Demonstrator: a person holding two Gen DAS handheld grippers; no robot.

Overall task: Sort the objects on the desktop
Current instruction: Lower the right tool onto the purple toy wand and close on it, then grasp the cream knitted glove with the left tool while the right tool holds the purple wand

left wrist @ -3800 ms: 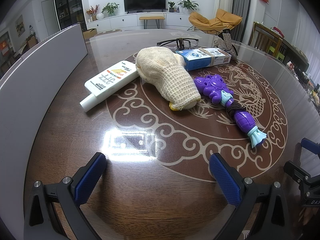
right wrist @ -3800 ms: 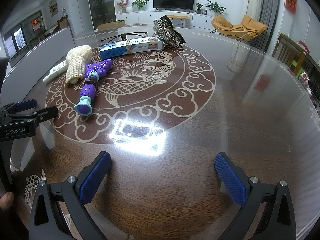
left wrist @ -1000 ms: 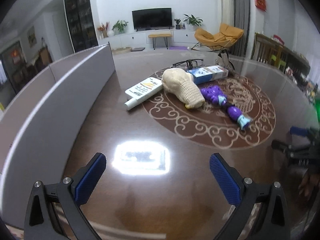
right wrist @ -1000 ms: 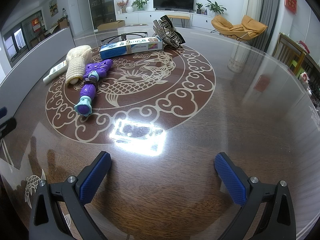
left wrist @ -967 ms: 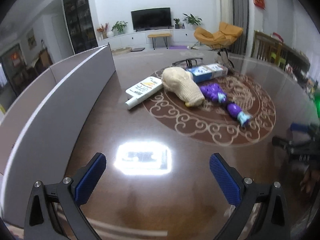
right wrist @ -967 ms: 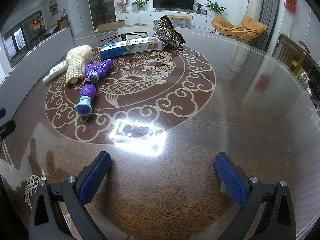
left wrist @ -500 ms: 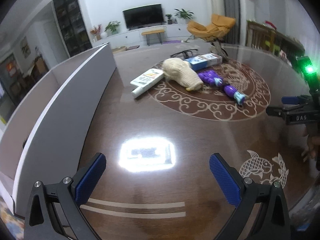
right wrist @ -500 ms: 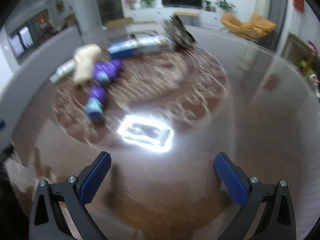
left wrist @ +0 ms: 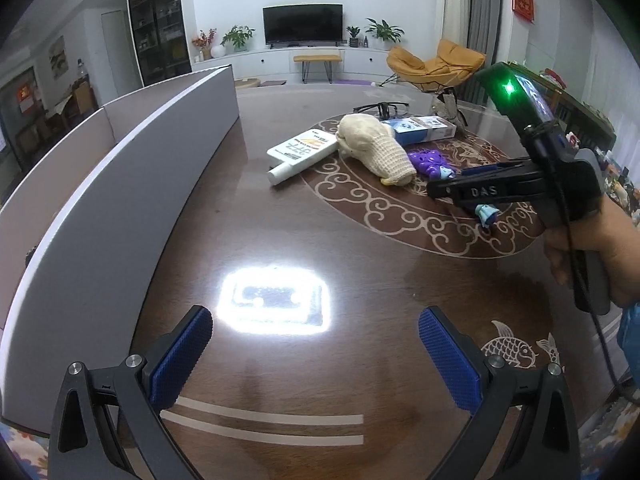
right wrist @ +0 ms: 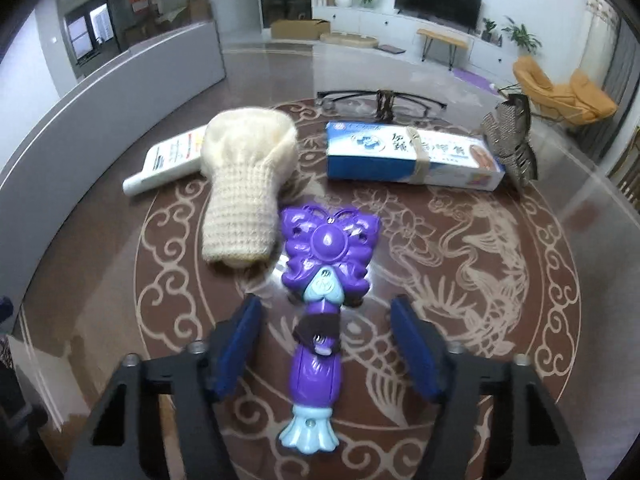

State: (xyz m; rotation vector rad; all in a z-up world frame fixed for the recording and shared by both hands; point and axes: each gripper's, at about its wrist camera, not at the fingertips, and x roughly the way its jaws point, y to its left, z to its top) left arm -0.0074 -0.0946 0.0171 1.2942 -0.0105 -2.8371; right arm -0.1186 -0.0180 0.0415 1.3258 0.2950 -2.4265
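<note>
A purple butterfly toy wand (right wrist: 326, 264) lies on the patterned brown table (right wrist: 500, 280), its pale blue end nearest the right wrist camera. My right gripper (right wrist: 326, 346) straddles the wand's handle; its jaws are closing and the blue pads (right wrist: 240, 344) stand clear of the handle on both sides. In the left wrist view the right gripper (left wrist: 444, 190) reaches over the wand (left wrist: 430, 162), held by a person's hand (left wrist: 592, 252). My left gripper (left wrist: 316, 356) is open above bare table near the front edge, with nothing between its fingers.
Beside the wand lie a cream knitted glove (right wrist: 244, 184), a white tube (right wrist: 168, 160), a blue toothpaste box (right wrist: 412, 152), black glasses (right wrist: 380, 98) and a dark claw clip (right wrist: 512, 136). A grey walled box (left wrist: 120, 184) runs along the table's left side.
My right gripper has swept forward and left over the wand, and its jaws have narrowed around the handle. It now shows large in the left wrist view. The left gripper has barely shifted.
</note>
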